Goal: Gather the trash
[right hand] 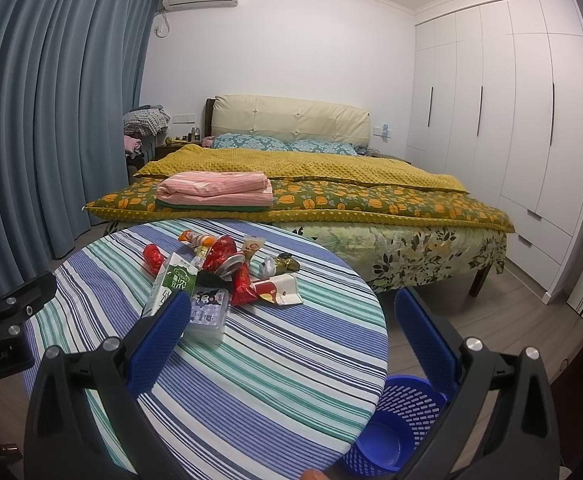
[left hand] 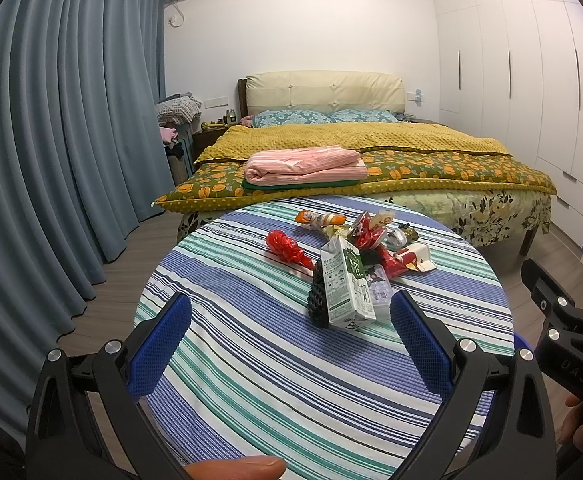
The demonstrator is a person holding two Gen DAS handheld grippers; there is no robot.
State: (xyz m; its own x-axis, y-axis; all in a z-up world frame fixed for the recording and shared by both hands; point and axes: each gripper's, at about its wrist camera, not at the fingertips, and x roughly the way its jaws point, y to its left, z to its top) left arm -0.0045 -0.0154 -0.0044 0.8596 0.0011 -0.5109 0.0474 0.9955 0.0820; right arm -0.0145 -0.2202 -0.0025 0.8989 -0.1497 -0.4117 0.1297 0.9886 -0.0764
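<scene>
Left tongs: the left tongs [left hand: 291, 340] hang spread wide over the near half of the round table under its blue, green and white striped cloth [left hand: 251, 380], nothing between the blue pads.
Trash pile: it sits ahead of both tongs, towards the bed side of the table, and none of it is collected yet.
Left to right ahead of the left tongs: a crumpled red foil wrapper [left hand: 287, 249], a black netted foam sleeve [left hand: 318, 303], then a white-and-green milk carton [left hand: 349, 286] lying tilted just inside the right pad.
Right tongs: the right tongs [right hand: 291, 340] are also gaping and empty; the carton [right hand: 171, 286] shows beyond their left pad, a clear flat plastic box with a cartoon sticker [right hand: 208, 314] just right of it.
Step in hand: looks like the first pick.
Doing it well: I'd take the carton, nearest and stiffest; close across its narrow faces, lift straight so the wrappers stay put.
Only the right view shows: a blue perforated plastic waste basket [right hand: 395, 424] on the floor, below the table edge, between the right tongs' pads.
Only the left view shows: the netted sleeve, hidden from the right.
</scene>
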